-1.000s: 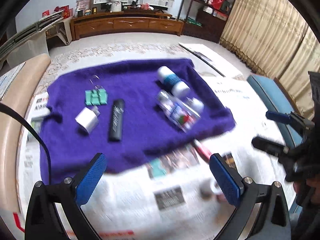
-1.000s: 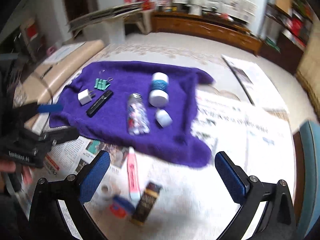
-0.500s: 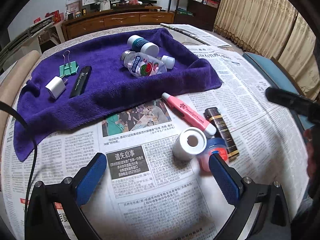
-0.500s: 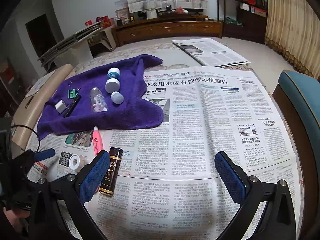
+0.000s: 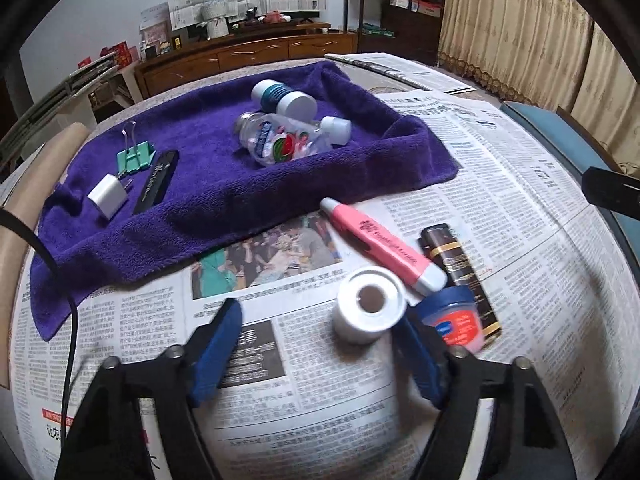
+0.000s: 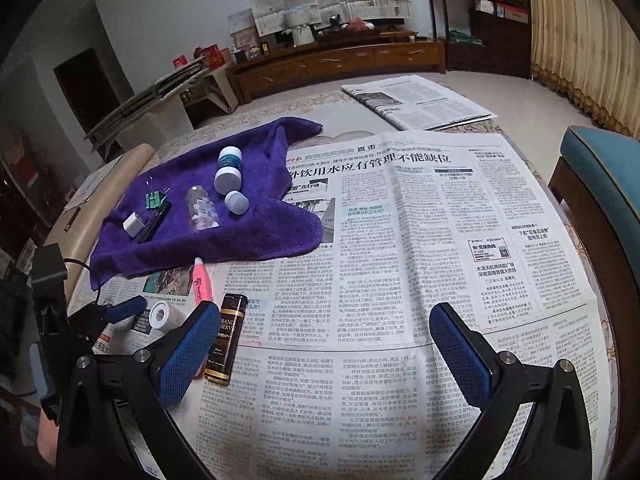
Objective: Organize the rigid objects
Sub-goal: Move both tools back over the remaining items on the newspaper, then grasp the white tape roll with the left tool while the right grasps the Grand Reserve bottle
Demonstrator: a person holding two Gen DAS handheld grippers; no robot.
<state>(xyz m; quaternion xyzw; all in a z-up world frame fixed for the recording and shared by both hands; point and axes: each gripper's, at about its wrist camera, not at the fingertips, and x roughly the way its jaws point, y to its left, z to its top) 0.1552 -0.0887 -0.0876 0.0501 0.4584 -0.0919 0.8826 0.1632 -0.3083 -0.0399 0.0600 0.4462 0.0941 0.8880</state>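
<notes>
Two grippers hang over a table spread with newspaper (image 6: 400, 240), and the purple terry towel (image 5: 224, 200) on it is the landmark here. On the towel lie a green binder clip (image 5: 136, 156), a white cube-shaped plug adapter (image 5: 107, 197), a flat black stick with pale lettering (image 5: 156, 187), a clear plastic bottle with a bright label (image 5: 280, 145), a white jar with a teal ribbed band (image 5: 282, 98) and a small white cap (image 5: 336, 129) just beside the bottle. Off the towel's near edge, on the bare paper, a pink tube with a white cap (image 5: 380, 242) rests against a white roll of tape (image 5: 370, 308); next to them sit a small blue-lidded jar (image 5: 454, 314) and a dark brown flat bottle with gold print (image 6: 225, 340). The left gripper (image 5: 320, 344), its blue-padded jaws just closing, stands partly spread around the tape roll: the roll lies between the fingers, close to the right one, though contact cannot be told. The right gripper (image 6: 326, 356) stands farther from the towel with its jaws spread wide over bare newspaper, nothing between them, the brown bottle just outside its left finger (image 6: 188, 356).
</notes>
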